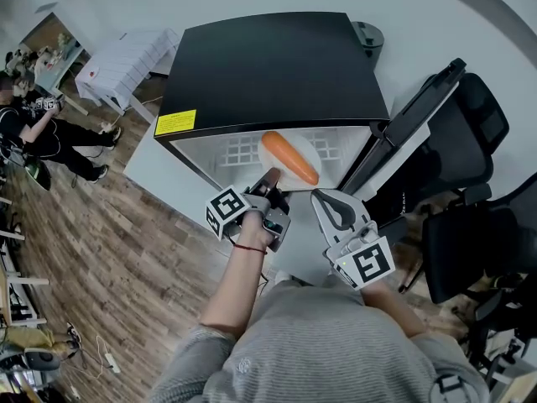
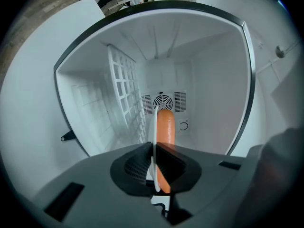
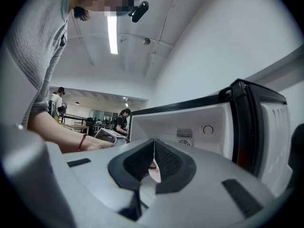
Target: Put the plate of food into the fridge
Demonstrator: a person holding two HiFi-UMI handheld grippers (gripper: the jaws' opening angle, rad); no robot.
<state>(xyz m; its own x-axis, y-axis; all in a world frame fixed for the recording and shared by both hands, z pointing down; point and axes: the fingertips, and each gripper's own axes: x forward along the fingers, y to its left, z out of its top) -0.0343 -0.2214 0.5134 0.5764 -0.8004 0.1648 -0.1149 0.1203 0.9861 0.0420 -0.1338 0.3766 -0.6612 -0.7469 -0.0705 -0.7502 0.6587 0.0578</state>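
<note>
A white plate point(image 1: 311, 151) with a long orange piece of food point(image 1: 289, 158) on it hangs at the mouth of the open black fridge point(image 1: 268, 65). My left gripper point(image 1: 270, 183) is shut on the plate's near rim. In the left gripper view the plate point(image 2: 153, 127) shows edge-on between the jaws of the left gripper point(image 2: 155, 167), with the orange food point(image 2: 165, 125) beside it and the white fridge interior behind. My right gripper point(image 1: 323, 201) is just right of the left one, outside the fridge. In its own view the right gripper point(image 3: 154, 163) is shut with nothing held.
The fridge door point(image 1: 411, 133) stands open to the right. A white wire rack point(image 2: 126, 94) leans inside at the left, a fan vent point(image 2: 164, 101) on the back wall. Black office chairs point(image 1: 474, 225) crowd the right. A white table point(image 1: 126, 61) and a person point(image 1: 50, 133) are far left.
</note>
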